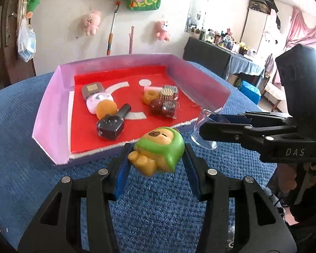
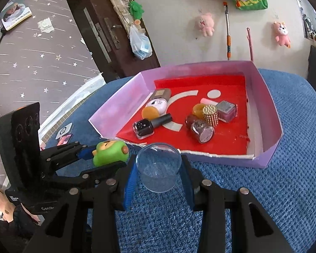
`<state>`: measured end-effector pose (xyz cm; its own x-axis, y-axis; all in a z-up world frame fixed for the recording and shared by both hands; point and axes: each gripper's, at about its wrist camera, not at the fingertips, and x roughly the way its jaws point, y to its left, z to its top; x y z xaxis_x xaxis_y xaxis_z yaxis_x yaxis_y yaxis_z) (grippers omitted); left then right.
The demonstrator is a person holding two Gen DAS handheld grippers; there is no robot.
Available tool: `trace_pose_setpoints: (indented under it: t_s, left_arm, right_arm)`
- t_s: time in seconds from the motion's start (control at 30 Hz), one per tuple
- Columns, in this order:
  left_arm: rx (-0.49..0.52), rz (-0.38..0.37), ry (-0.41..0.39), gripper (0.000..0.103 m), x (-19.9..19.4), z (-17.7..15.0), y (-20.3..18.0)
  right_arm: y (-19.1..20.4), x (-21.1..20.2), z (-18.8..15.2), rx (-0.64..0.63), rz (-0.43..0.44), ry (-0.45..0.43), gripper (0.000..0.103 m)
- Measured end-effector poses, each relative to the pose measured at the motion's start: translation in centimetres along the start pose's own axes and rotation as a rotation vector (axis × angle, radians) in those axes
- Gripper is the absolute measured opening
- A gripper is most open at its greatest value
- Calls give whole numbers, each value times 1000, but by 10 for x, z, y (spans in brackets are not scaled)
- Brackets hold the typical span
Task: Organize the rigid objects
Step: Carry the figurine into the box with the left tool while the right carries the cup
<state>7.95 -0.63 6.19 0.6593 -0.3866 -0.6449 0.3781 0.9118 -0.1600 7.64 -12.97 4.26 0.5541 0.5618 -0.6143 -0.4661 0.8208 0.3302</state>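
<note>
My left gripper (image 1: 155,156) is shut on a green-hooded bear figurine (image 1: 158,147), held just before the open front edge of the pink tray (image 1: 52,109). The figurine also shows in the right wrist view (image 2: 109,152). My right gripper (image 2: 159,168) is shut on a clear plastic cup (image 2: 159,168), also at the tray's front edge; the cup shows in the left wrist view (image 1: 208,126). Inside the red-floored tray (image 2: 271,109) lie a black nail polish bottle (image 2: 149,125), a gold beaded cylinder (image 2: 210,116), a glittery jar (image 2: 202,133) and several other small items.
The tray rests on a blue textured cloth (image 2: 284,179). A white wall with hanging plush toys (image 1: 90,22) stands behind. A door (image 2: 107,21) is at the left. A cluttered dark table (image 1: 217,52) stands at the far right.
</note>
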Motion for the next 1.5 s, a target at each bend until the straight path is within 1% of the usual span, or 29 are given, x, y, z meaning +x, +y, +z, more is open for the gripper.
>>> trace_pose_setpoints:
  t_s: [0.27, 0.47, 0.7, 1.07, 1.5]
  left_arm:
    - [5, 13, -22, 46, 1, 14, 5]
    - [-10, 30, -15, 46, 11, 22, 14]
    - [-34, 43, 22, 46, 29, 25, 24]
    - [-56, 38, 74, 46, 48, 26, 35]
    - [-43, 51, 91, 46, 52, 31, 38]
  right_arm:
    - [3, -5, 17, -33, -9, -33, 42]
    - [-1, 3, 26, -39, -34, -27, 42]
    - [-9, 24, 32, -37, -56, 6, 42]
    - [-14, 49, 38, -38, -58, 59, 42]
    - [-16, 70, 39, -36, -59, 121, 42]
